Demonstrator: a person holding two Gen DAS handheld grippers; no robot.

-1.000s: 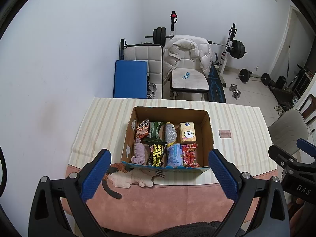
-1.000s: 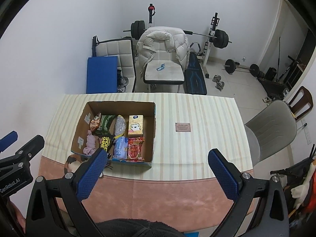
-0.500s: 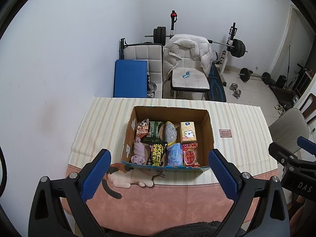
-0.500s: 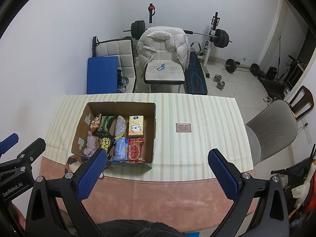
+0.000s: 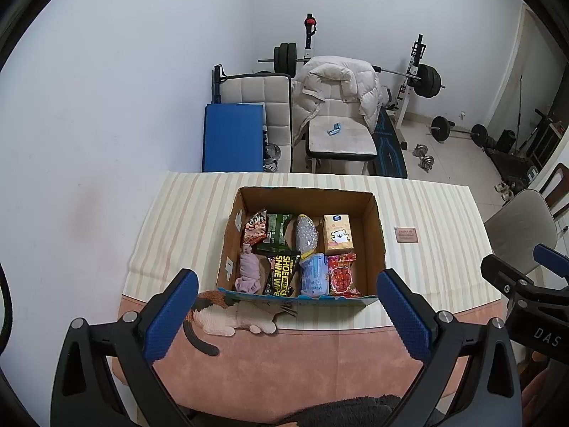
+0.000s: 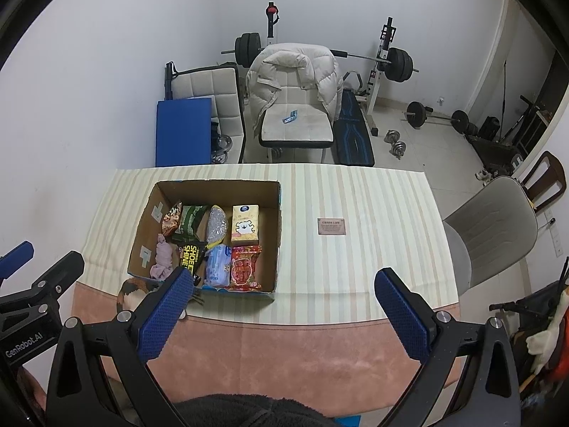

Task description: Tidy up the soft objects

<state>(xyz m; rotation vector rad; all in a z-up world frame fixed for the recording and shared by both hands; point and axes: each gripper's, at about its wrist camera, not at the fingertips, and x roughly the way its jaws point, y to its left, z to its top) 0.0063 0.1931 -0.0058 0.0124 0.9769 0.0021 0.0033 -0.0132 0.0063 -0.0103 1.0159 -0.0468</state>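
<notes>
Above the cardboard box (image 5: 306, 192) both claws hang wide open, empty: left gripper (image 5: 284, 306), right gripper (image 6: 284, 302). Best: drop straight onto pink cloth (image 5: 248, 273) at box's near-left corner, pinch its middle.

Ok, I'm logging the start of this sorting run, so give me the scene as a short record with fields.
surface: table with striped cloth
container: open cardboard box on the cloth
box contents: pink cloth bundle, black wipes pack, blue pack, red snack pack, yellow bear carton
left gripper: open, empty, above the table's near edge
right gripper: open, empty
loose item: small brown card, right of the box
</notes>
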